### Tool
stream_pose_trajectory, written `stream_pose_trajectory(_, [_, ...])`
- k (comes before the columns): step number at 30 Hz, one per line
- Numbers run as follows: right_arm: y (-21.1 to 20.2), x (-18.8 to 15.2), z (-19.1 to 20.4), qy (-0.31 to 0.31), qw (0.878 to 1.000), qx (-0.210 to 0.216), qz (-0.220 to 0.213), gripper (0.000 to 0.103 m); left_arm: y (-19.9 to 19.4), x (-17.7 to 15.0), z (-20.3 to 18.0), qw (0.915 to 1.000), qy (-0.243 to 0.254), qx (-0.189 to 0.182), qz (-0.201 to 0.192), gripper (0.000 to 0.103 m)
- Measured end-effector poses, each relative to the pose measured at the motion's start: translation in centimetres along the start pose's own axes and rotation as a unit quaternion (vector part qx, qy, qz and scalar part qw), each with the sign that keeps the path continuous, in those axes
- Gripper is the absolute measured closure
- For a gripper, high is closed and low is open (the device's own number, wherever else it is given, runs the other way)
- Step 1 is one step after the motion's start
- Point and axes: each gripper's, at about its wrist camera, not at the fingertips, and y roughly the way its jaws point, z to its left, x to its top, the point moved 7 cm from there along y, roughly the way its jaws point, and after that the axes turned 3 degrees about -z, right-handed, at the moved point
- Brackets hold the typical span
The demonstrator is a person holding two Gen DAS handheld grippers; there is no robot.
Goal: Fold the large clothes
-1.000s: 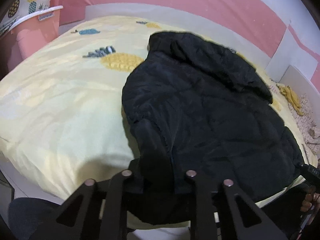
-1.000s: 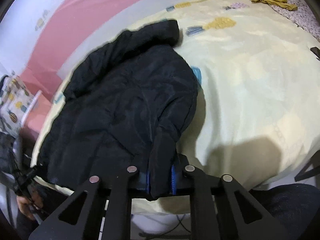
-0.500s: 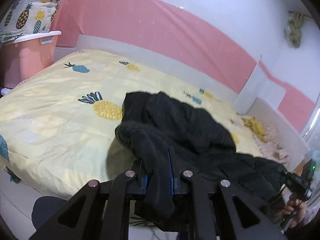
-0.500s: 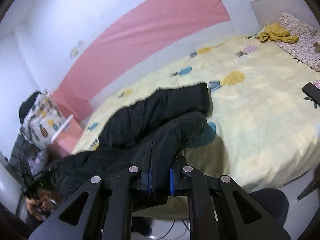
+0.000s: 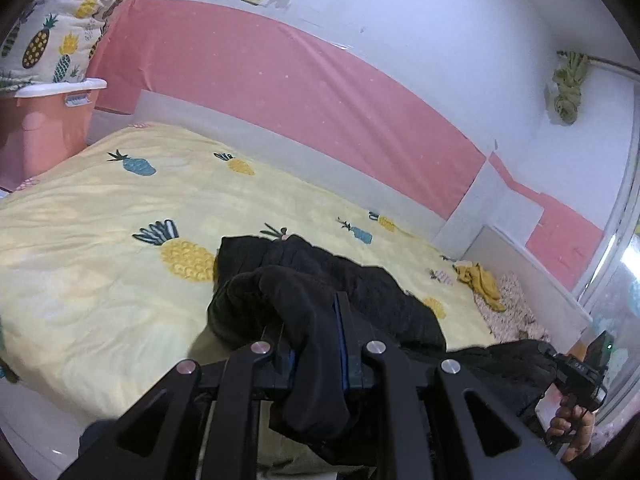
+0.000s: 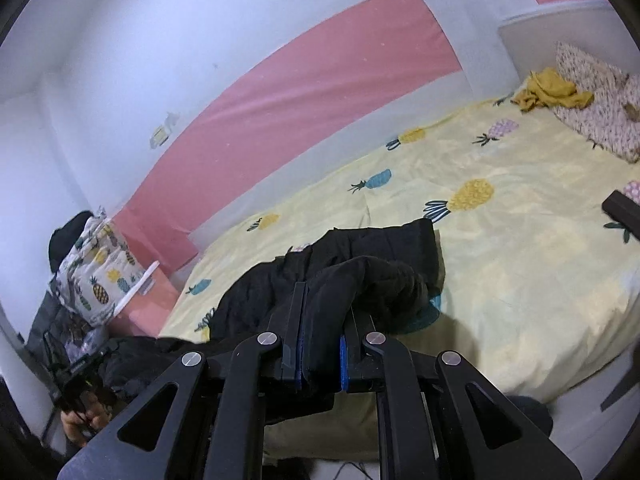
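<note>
You are lifting the black puffer jacket (image 5: 320,312) off the pineapple bedsheet (image 5: 100,240), left gripper (image 5: 316,356) and right gripper (image 6: 320,356) clamping its hem, starting the fold.

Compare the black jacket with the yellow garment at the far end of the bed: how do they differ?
The black jacket is large and lifted off the bed at its near edge; the yellow garment is small and lies crumpled. The jacket is clamped by the left hand-held gripper and the right hand-held gripper; the yellow garment is untouched. Both are unfolded.
</note>
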Motion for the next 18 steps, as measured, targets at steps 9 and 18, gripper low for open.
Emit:
stream_pose_trajectory(9, [5.9,6.4,0.9,-0.003,1.000,0.017,-0.026,0.091,5.5,5.5,-0.2,0.9997,0.000,-0.001,-0.025,0.088])
stream_pose_trajectory(18, [15.5,10.4,0.2,-0.002,1.000,-0.016,0.001,0.091,14.5,9.5,2.1,0.9993,-0.022,0.030,-0.002,0.087])
